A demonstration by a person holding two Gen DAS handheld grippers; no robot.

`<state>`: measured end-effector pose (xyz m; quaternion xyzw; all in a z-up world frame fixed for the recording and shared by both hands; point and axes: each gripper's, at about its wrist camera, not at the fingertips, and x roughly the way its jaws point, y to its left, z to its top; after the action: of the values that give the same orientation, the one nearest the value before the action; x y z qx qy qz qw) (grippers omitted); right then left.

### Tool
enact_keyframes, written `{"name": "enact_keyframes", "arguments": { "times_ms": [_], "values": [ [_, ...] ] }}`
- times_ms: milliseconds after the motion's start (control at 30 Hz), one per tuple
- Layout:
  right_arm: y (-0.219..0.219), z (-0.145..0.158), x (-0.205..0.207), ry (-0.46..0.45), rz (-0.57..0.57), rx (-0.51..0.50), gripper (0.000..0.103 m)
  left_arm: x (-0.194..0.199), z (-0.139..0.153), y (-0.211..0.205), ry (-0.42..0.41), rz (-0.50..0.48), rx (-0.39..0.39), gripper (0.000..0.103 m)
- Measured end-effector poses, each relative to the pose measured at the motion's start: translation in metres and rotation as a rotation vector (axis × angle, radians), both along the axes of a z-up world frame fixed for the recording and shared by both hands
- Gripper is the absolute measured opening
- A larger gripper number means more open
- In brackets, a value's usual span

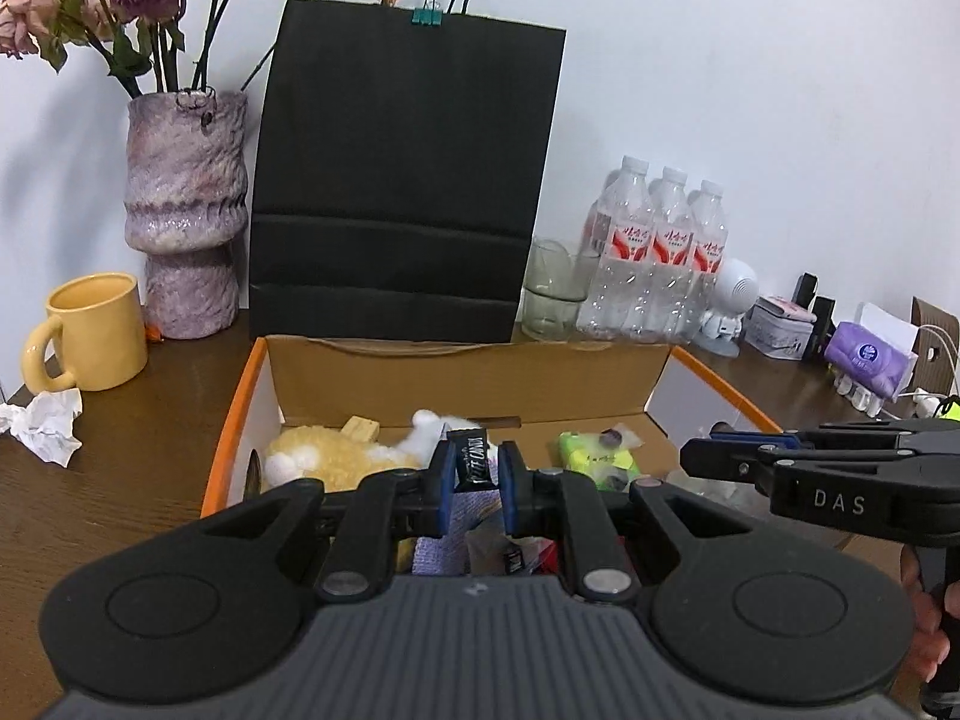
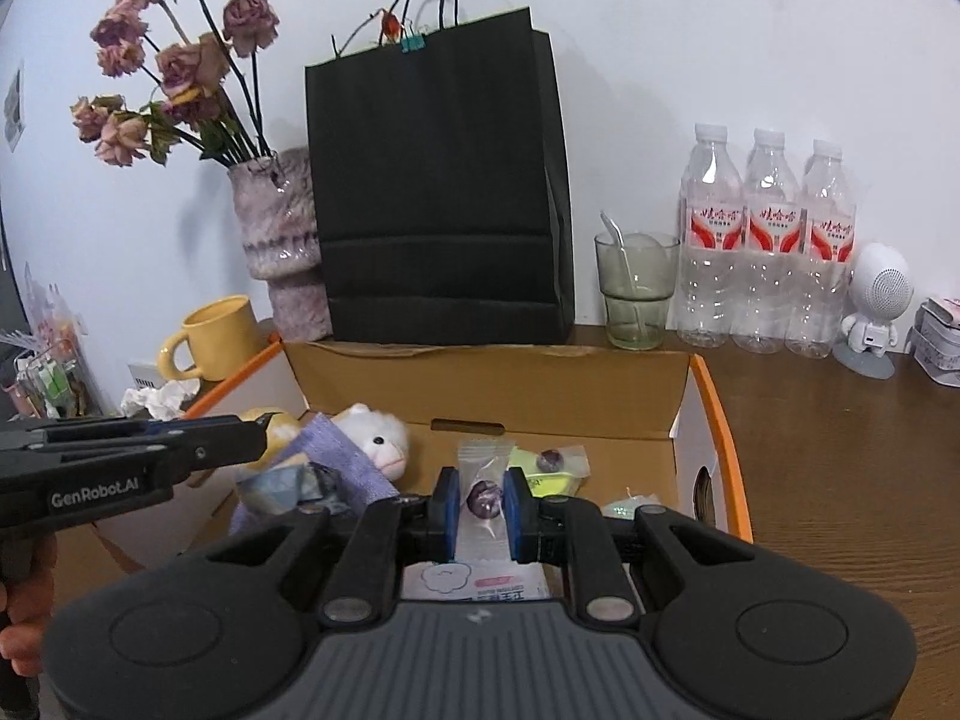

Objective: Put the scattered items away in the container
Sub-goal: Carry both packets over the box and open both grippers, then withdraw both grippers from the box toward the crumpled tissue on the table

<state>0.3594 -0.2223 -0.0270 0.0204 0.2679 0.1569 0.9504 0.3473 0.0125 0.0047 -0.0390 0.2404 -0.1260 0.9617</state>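
We see an open cardboard box (image 2: 708,420) with orange edges at the desk's middle. Inside lie a plush lamb (image 2: 375,438), purple cloth (image 2: 348,468) and wrapped candies (image 2: 549,461); one black sachet (image 1: 474,461) and one purple sweet (image 2: 483,501) hang above.

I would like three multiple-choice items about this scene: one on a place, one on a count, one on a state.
1. Where does the black paper bag stand?
A. behind the cardboard box
B. inside the box
C. right of the bottles

2. How many water bottles stand in a row?
A. two
B. three
C. five

3. What does the right gripper hold?
A. nothing
B. a yellow mug
C. a wrapped purple candy

Answers: 1 A, the bag rises behind the box's back wall. 2 B, three caps show. 3 C, the candy sits between the blue pads.
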Motion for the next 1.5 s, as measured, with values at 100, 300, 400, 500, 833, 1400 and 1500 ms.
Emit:
{"name": "enact_keyframes", "arguments": {
  "times_ms": [100,300,400,500,833,1400,1500],
  "values": [
    [0.002,-0.003,0.002,0.013,0.002,-0.010,0.016,0.001,-0.002,0.000,0.012,0.005,0.002,0.016],
    [0.004,-0.002,-0.002,0.017,-0.006,-0.055,0.098,-0.003,0.000,0.003,0.004,0.092,-0.008,0.101],
    [0.006,0.003,-0.008,-0.005,0.001,-0.088,0.103,-0.007,0.004,0.004,-0.018,0.116,0.011,0.103],
    [0.007,0.006,-0.010,0.006,-0.018,-0.102,0.103,-0.006,0.004,0.004,0.012,0.136,0.012,0.103],
    [0.003,0.006,-0.009,0.033,-0.035,-0.093,0.103,-0.006,0.003,0.006,0.038,0.159,0.010,0.103],
    [0.004,0.016,-0.027,0.035,-0.047,-0.075,0.103,-0.035,0.013,0.012,0.008,0.129,-0.024,0.103],
    [0.005,0.019,-0.038,0.029,-0.046,-0.073,0.103,-0.043,0.014,0.014,0.009,0.138,-0.029,0.103]
  ]
}}
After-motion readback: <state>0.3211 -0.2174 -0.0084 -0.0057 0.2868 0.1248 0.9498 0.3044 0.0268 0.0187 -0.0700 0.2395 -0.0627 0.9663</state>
